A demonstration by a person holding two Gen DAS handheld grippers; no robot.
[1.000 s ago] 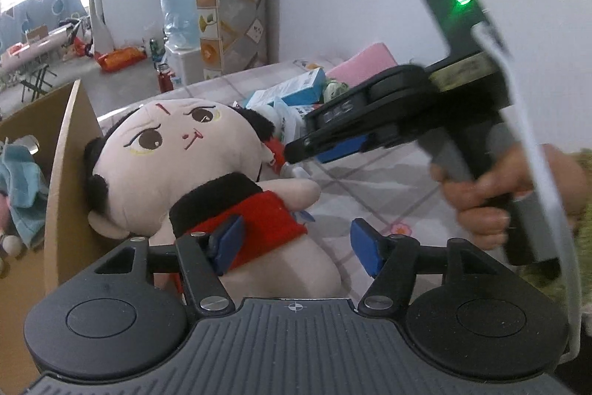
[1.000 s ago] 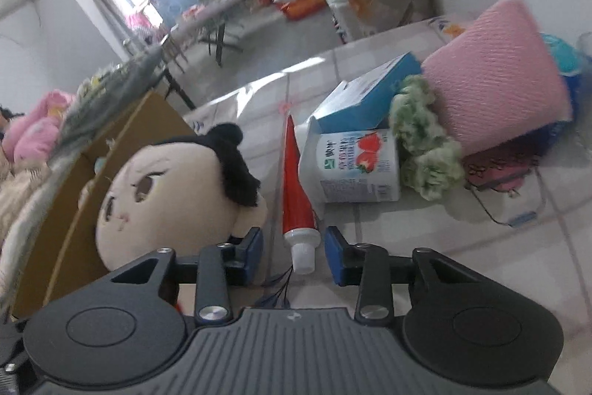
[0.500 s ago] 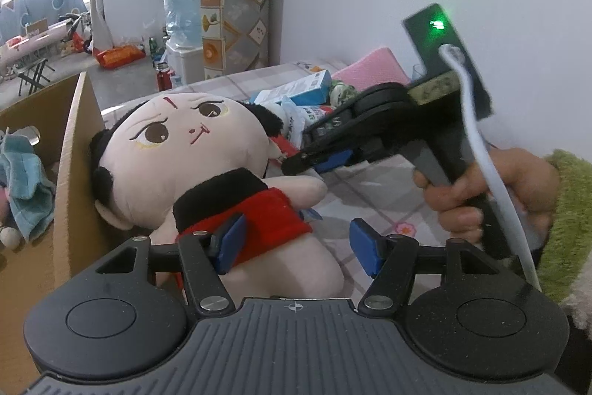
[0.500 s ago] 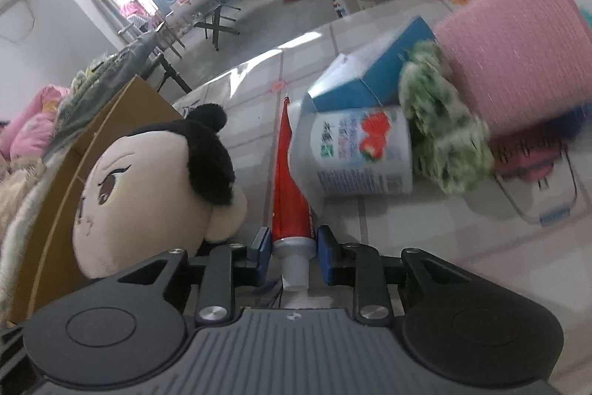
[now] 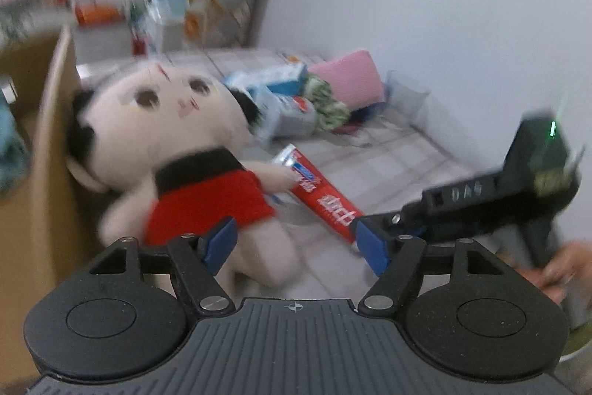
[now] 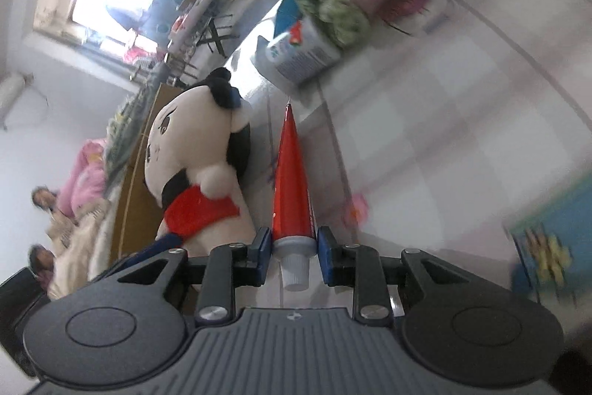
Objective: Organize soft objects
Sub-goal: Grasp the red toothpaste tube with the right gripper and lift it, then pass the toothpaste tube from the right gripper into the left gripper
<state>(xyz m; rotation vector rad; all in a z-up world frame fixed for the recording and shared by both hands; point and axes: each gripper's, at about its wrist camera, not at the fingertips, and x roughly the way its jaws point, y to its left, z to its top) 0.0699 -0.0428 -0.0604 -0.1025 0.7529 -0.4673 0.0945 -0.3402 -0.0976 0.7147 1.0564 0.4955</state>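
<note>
Plush doll is lying against the cardboard box; your left gripper fingers are opening beside it, while your right gripper is clenching the toothpaste tube.

Fuzzy cloth doll, glossy toothpaste tube (white plastic cap), matt cardboard box.

A red toothpaste tube lies over the checked table. Behind it a white carton lies on its side against a blue box. A cardboard box stands at left.
</note>
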